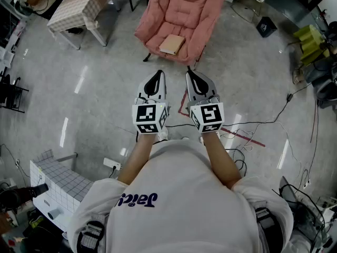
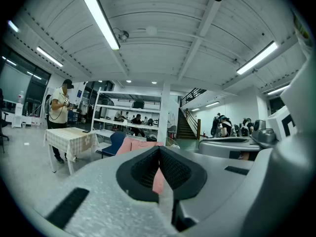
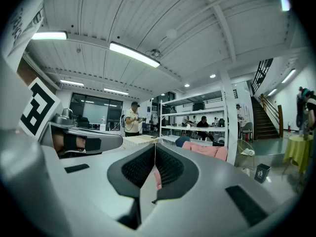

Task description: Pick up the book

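Far left, a checked table (image 1: 79, 7) stands well apart from the pink chair (image 1: 179, 9), with bare grey floor (image 1: 105, 88) between them. The book (image 1: 172, 44) lies flat on the chair's seat, near its front edge. Short of the chair, the left gripper (image 1: 157, 75) and right gripper (image 1: 189, 75) are held level, side by side, each with its jaws pressed together on nothing. Open floor runs from their tips to the chair's front. Red tape (image 1: 243, 134) and black cables (image 1: 263, 123) cross the floor right of the grippers, and a dark bin (image 1: 266, 26) sits right of the chair. Only the head view shows the book. The gripper views add a standing person (image 2: 60, 105) behind the table, shelves (image 2: 128, 115) and stairs (image 3: 266, 117).
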A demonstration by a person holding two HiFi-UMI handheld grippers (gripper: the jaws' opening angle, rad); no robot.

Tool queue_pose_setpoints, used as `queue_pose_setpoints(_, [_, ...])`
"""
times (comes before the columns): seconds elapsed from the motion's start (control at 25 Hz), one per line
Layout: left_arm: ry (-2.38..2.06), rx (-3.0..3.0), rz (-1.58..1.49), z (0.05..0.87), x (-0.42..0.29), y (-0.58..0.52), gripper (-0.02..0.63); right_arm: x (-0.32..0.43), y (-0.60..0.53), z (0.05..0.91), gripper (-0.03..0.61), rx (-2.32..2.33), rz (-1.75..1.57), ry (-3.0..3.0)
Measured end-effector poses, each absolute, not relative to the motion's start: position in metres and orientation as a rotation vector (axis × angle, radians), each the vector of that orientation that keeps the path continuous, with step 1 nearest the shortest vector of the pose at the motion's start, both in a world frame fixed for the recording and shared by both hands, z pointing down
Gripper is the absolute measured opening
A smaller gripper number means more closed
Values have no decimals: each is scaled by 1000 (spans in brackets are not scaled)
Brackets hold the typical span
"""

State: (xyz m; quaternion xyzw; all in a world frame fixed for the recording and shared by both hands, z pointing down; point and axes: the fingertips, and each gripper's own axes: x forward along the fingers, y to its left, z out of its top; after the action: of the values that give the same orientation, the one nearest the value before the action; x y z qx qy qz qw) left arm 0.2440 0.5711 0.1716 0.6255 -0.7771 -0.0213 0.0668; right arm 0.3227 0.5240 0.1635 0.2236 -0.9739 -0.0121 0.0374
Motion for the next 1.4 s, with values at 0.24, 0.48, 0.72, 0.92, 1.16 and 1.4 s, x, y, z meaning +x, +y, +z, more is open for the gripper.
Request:
queue_pose_setpoints(0.24, [-2359,1881,-80,175,209,573,15,291,518,164,17,724,-7,-3000])
queue_pose_setpoints(0.48, [-2322,1862,-133,186,168,576,15,248,519,169,17,700,35,-3011])
queue_pose_setpoints(0.72, [-2203,1849,-200,215,153,569,15,223,530,204,17,624,65,-2927])
queue_pose_setpoints(0.92, [-2126,1880,-129,239,143,540,16,206,490,231,18,653,173,-2873])
queue_pose_setpoints(1.16, [-2132,1845,-51,263,86,465,15,153,417,265,18,596,288,-2862])
queue_pose_setpoints(1.4, [-2119,1886,34,263,44,349,15,107,293,293,18,613,466,-2828])
